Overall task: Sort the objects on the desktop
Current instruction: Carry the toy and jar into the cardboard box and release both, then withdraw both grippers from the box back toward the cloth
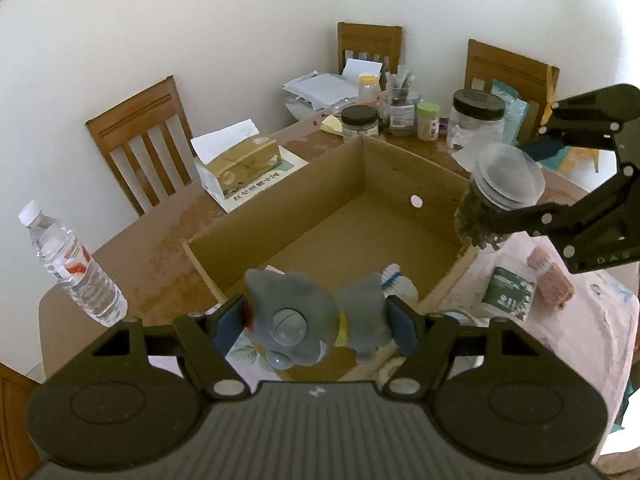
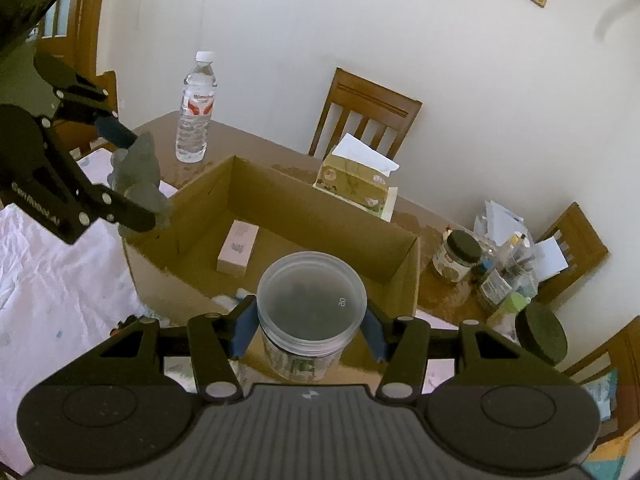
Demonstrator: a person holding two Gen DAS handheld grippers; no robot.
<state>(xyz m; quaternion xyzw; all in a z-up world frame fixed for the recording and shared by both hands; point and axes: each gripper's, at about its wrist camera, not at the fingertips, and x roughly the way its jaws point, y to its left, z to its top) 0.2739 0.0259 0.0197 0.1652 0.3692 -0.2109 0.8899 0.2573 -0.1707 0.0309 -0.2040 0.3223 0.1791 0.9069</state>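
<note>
An open cardboard box (image 1: pixel 400 168) stands on the wooden table; it also shows in the right wrist view (image 2: pixel 320 216). My left gripper (image 1: pixel 316 322) is shut on a grey toy figure (image 1: pixel 296 312) and holds it above the box's near edge; the toy also shows in the right wrist view (image 2: pixel 138 172). My right gripper (image 2: pixel 310 326) is shut on a clear-lidded jar (image 2: pixel 311 300) with dark contents, above the box's right wall; the jar also shows in the left wrist view (image 1: pixel 500 196). A pink small box (image 2: pixel 238 246) lies inside the cardboard box.
A water bottle (image 1: pixel 72 264) stands left of the box. A tissue box (image 1: pixel 240 160) sits behind it. Several jars (image 1: pixel 476 118) and papers crowd the far end. A green-labelled tub (image 1: pixel 510 286) and a brown roll (image 1: pixel 554 280) lie on the pink cloth at right. Chairs surround the table.
</note>
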